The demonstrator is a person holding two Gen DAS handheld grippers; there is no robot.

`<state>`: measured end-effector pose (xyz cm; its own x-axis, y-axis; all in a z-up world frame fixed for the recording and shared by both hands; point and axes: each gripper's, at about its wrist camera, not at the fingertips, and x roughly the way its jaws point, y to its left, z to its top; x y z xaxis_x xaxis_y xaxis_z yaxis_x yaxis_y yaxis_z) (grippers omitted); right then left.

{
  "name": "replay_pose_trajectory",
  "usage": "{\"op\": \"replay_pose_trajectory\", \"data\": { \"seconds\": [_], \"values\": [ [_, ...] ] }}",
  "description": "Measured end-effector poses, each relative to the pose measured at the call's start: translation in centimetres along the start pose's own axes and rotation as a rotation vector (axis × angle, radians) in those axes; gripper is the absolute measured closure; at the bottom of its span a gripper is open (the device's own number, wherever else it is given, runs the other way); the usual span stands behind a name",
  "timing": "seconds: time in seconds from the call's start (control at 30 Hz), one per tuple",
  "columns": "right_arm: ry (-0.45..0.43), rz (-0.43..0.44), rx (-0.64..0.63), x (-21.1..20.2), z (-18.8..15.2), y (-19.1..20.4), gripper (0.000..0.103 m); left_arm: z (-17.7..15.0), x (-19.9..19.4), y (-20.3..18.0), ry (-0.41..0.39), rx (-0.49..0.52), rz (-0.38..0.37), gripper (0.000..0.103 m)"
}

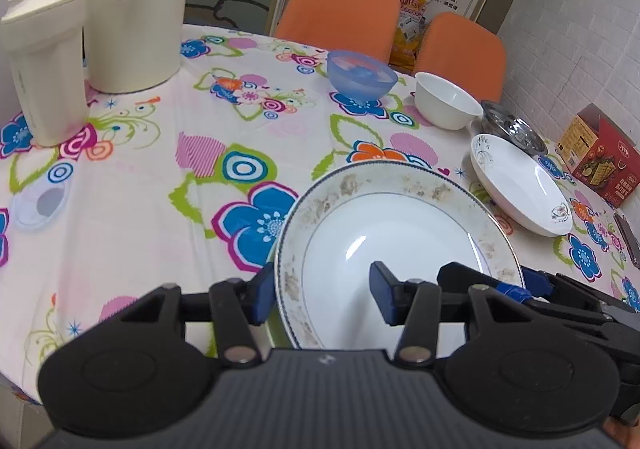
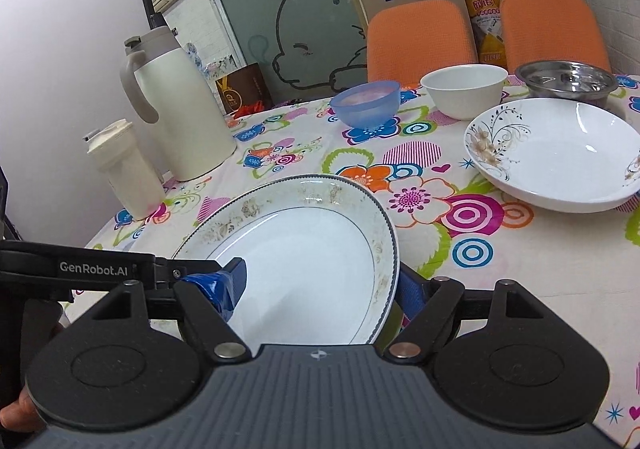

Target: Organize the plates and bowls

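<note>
– Two plates and three bowls on the table [image 1: 152,177], floral cloth all over it. Where's the main plate [image 1: 392,209]?

– Near edge, right in front of both grippers. It's round and glazed white, with a faded tan flower band and a thin blue line on the rim. Can't tell if it sits fully flat.

– Jaws?

– Left gripper [image 1: 320,291] has its jaws apart, straddling the plate's left rim: one pad outside it, one over the well, with a clear gap. Right gripper [image 2: 326,285] does the same on the right rim. Its jaws are apart, one pad over the well and the other behind the rim, not pinching.

– Room to move?

– Loads in the middle, just bare cloth between the plate and the far edge. The left side is open up to the cup [image 1: 44,69] and jug [image 1: 136,9], both cream plastic, at the far left edge.

– The rest?

– Deep plate [image 1: 520,185], white with a dark vine print, sits toward the right edge, near the main one but apart from it. The steel bowl [image 1: 516,129] is just behind it and looks to be touching. White bowl [image 1: 444,101] and see-through blue bowl [image 1: 360,75] line the far edge. A red box [image 1: 600,161] is at the right edge.
</note>
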<state>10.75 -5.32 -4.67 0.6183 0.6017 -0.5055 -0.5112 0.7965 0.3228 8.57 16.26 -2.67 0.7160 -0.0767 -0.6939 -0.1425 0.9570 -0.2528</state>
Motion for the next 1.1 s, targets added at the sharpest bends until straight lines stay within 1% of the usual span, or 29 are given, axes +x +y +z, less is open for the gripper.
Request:
{"op": "replay_pose_trajectory", "data": {
  "seconds": [0.07,0.1,0.13,0.2,0.23,0.37,0.43,0.5,0.57,0.63,0.8,0.97,1.03,1.1],
  "values": [
    [0.0,0.003,0.009,0.0,0.1,-0.2,0.039,0.0,-0.2,-0.6,-0.003,0.034,0.023,0.05],
    [-0.002,0.006,0.012,-0.1,0.1,-0.2,0.039,0.0,-0.4,-0.8,-0.01,0.058,0.029,0.042],
    [-0.005,0.007,0.017,-0.1,0.0,-0.3,0.04,0.1,-0.8,-1.1,-0.029,0.074,0.042,0.037],
    [-0.006,0.005,0.02,-0.2,0.0,-0.2,0.039,0.4,-1.9,-1.8,-0.087,0.125,0.084,0.037],
    [-0.002,0.011,0.013,-0.2,0.0,-0.1,0.038,0.7,-2.3,-2.1,-0.105,0.147,0.09,0.036],
    [-0.014,0.013,0.016,-0.5,0.3,-0.5,0.039,1.7,-3.4,-2.7,-0.163,0.177,0.135,0.036],
    [-0.018,0.023,0.034,-0.6,0.4,-0.8,0.039,1.8,-3.5,-2.9,-0.174,0.188,0.145,0.035],
    [-0.051,-0.002,0.047,-1.4,0.4,-1.1,0.038,1.7,-3.3,-3.2,-0.172,0.193,0.155,0.035],
    [-0.075,-0.01,0.075,-2.2,0.6,-1.8,0.038,1.6,-3.0,-3.4,-0.16,0.191,0.145,0.035],
    [-0.08,-0.017,0.092,-2.9,0.8,-2.6,0.038,1.5,-2.6,-3.8,-0.146,0.19,0.133,0.034],
    [-0.092,-0.093,0.103,-5.1,1.1,-5.4,0.038,1.5,-1.9,-5.2,-0.126,0.212,0.115,0.034],
    [-0.145,-0.225,0.168,-7.9,1.7,-9.7,0.037,2.7,-0.9,-6.5,-0.103,0.212,0.076,0.033],
    [-0.163,-0.265,0.213,-8.8,1.7,-11.4,0.037,3.9,-0.2,-6.8,-0.121,0.223,0.095,0.033],
    [-0.175,-0.277,0.263,-9.3,1.4,-12.6,0.037,5.8,0.9,-6.8,-0.115,0.21,0.132,0.033]
  ]
}}
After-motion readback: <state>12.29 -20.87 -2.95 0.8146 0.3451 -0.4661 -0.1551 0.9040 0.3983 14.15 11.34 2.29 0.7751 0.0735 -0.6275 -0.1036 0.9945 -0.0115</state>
